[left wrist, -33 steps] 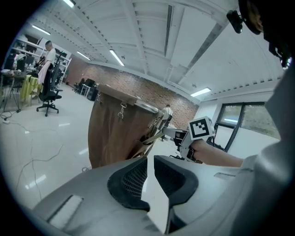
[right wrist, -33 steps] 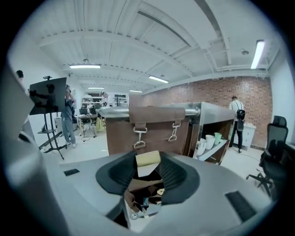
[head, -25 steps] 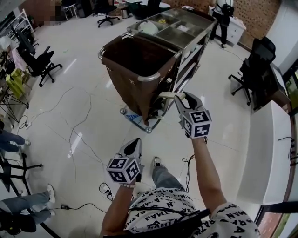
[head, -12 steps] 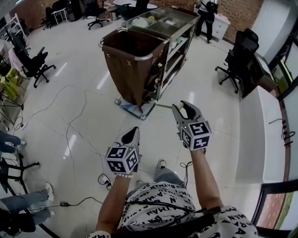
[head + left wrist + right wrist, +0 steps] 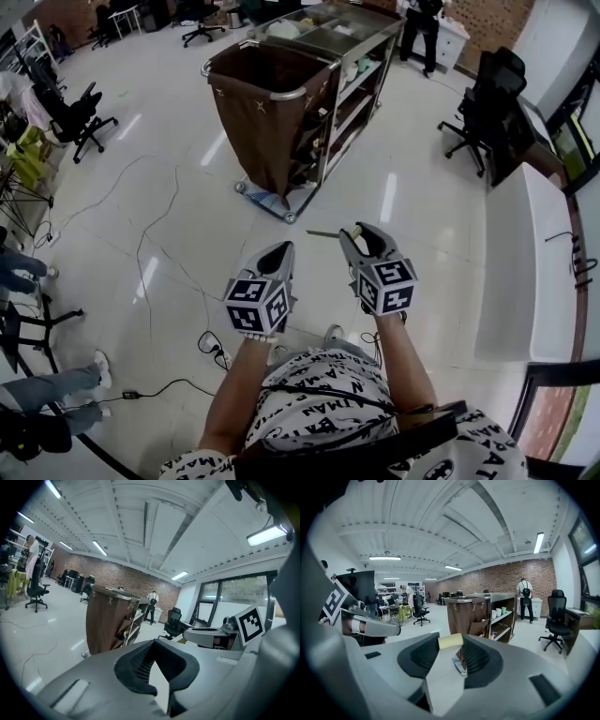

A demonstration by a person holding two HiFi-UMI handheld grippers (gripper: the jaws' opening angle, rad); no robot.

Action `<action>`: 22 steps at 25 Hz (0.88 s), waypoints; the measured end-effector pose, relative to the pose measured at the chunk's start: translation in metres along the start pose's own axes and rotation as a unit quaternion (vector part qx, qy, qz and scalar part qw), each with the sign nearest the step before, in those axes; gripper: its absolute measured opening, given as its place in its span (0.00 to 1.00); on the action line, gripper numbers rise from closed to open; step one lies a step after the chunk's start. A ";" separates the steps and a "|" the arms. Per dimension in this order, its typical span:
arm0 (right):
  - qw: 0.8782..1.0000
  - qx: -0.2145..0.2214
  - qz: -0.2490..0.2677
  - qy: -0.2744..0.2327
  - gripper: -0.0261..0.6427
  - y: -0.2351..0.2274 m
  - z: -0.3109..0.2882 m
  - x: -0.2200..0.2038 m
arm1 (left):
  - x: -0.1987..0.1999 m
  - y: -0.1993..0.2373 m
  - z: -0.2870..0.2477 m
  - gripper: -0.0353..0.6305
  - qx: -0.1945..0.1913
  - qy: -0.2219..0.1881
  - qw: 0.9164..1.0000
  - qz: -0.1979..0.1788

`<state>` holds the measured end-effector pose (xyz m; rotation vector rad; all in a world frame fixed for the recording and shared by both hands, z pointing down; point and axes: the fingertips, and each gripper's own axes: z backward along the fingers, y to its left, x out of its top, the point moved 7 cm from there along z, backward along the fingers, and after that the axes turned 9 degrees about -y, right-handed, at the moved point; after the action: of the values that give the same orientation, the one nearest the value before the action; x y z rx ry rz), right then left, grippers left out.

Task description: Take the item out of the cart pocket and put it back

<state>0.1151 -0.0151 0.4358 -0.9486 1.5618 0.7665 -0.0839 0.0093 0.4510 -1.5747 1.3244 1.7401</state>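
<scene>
Shirt point(image 5: 323, 398) print — seemingly "MAN", repeated.

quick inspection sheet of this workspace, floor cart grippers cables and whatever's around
surface: glossy pale floor; no table in use
job's things: cart with brown bag stands apart, ahead; tool with pale handle is out of the cart
clutter: small things on the cart's top and shelves, too small to name
grippers: right gripper closed on the tool; left gripper shut, empty
cables: loose cables across the floor at left
surroundings: office chairs, white counter, a person beyond the cart
</scene>
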 end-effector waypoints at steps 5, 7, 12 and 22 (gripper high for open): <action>1.000 0.018 0.002 0.001 0.29 0.001 0.000 0.002 | 0.002 -0.009 -0.001 0.05 -0.005 -0.007 1.000 0.003; 1.000 0.023 0.005 0.000 0.29 0.001 0.000 0.004 | 0.002 -0.010 -0.001 0.05 -0.004 -0.008 1.000 0.005; 1.000 0.026 0.002 -0.002 0.29 -0.005 0.001 0.006 | 0.001 -0.013 -0.003 0.05 0.001 -0.014 1.000 0.011; 1.000 0.020 0.001 -0.009 0.29 -0.009 0.001 0.012 | 0.005 -0.012 -0.006 0.05 0.003 -0.018 1.000 0.018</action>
<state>0.1226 -0.0203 0.4236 -0.9091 1.5577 0.7403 -0.0725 0.0082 0.4431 -1.5192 1.3465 1.7755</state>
